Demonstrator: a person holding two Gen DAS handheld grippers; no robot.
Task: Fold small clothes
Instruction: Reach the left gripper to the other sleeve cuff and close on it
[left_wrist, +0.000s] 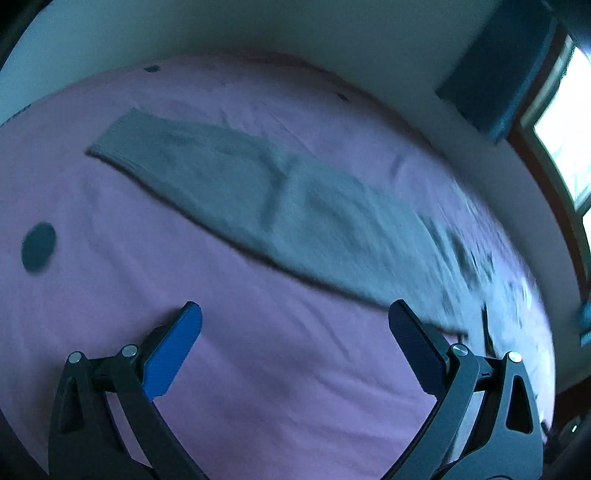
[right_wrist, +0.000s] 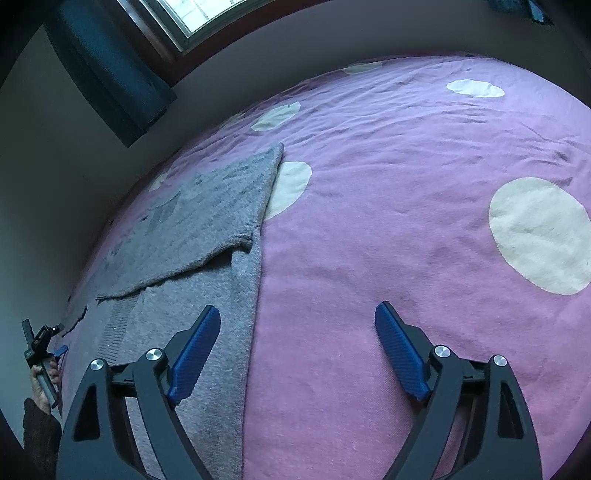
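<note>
A grey knitted garment (left_wrist: 280, 199) lies flat and long on the purple dotted bedspread (left_wrist: 258, 350), blurred toward the right in the left wrist view. My left gripper (left_wrist: 295, 314) hangs open above bare bedspread, the cloth's near edge just beyond its right finger. In the right wrist view the same garment (right_wrist: 207, 236) lies at the left with one flap folded over. My right gripper (right_wrist: 297, 314) stands open over the garment's right edge, with no cloth pinched between its fingers. The left gripper (right_wrist: 44, 347) shows small at the far left, held by a hand.
The bedspread (right_wrist: 406, 221) carries pale round dots (right_wrist: 539, 232) and one dark dot (left_wrist: 38, 245). A wall runs along the bed's far side, with a dark curtain (right_wrist: 107, 74) and a bright window (right_wrist: 192, 14) beyond it.
</note>
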